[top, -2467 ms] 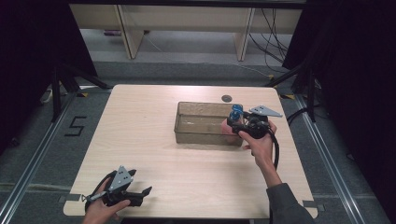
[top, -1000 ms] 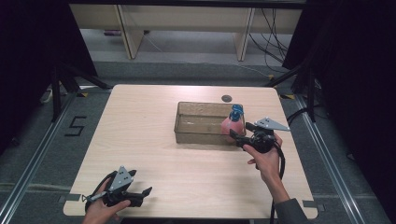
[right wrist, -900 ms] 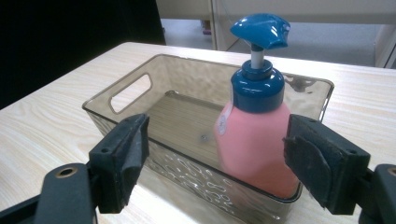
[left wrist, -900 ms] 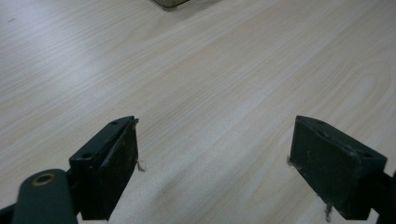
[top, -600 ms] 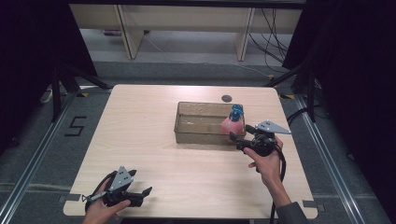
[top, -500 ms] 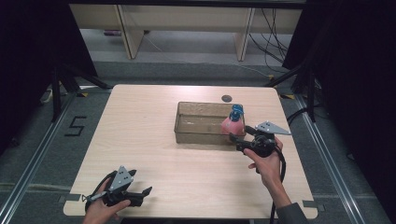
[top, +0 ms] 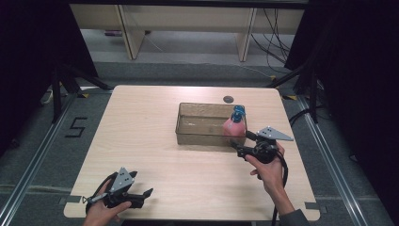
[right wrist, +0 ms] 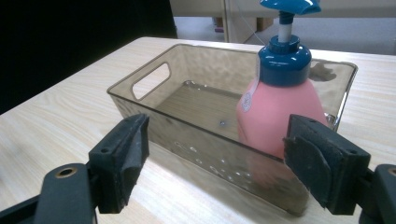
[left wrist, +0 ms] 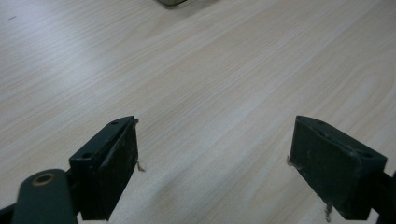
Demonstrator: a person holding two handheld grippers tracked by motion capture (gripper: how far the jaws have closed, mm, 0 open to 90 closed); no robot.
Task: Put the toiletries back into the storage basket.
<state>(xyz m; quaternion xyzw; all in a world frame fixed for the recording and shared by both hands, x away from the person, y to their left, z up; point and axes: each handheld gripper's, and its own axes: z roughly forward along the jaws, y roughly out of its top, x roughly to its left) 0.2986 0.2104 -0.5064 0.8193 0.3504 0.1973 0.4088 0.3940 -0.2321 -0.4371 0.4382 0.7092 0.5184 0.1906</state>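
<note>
From above, your right gripper (top: 241, 143) sits just outside the near wall of the clear plastic bin (top: 188, 127) with its jaws wide and empty, while the pink pump bottle (top: 234, 126) stands upright in the bin's right end and your left gripper (top: 141, 195) rests at the desk's (top: 141, 122) near left corner. Your left gripper view shows jaws spread wide over bare desk. Your right gripper view has open jaws framing the bin wall, the bottle standing behind it.
</note>
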